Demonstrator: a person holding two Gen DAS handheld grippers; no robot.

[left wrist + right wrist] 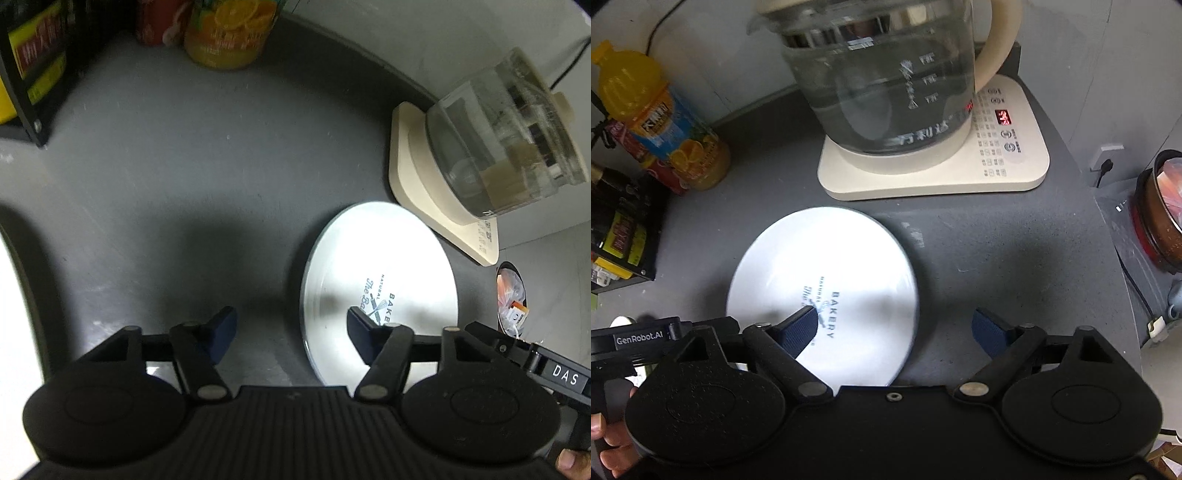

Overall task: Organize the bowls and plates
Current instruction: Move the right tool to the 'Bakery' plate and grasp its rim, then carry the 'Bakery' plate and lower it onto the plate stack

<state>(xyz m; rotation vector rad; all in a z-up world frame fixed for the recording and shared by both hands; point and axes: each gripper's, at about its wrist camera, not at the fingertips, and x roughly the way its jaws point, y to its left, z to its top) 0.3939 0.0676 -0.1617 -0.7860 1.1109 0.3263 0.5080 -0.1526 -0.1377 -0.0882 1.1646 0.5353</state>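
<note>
A white round plate with dark "BAKERY" lettering lies flat on the grey counter. In the left wrist view my left gripper hangs over the plate's left rim, jaws apart: one blue pad over the plate, the other over bare counter. Nothing is pressed between them. In the right wrist view the same plate sits ahead. My right gripper straddles its right rim, left pad above the lettering and right pad over the counter, jaws wide and not touching the plate.
A glass kettle stands on its cream base just behind the plate. An orange juice bottle and a black rack occupy the back left. A red-rimmed pot sits beyond the counter's right edge.
</note>
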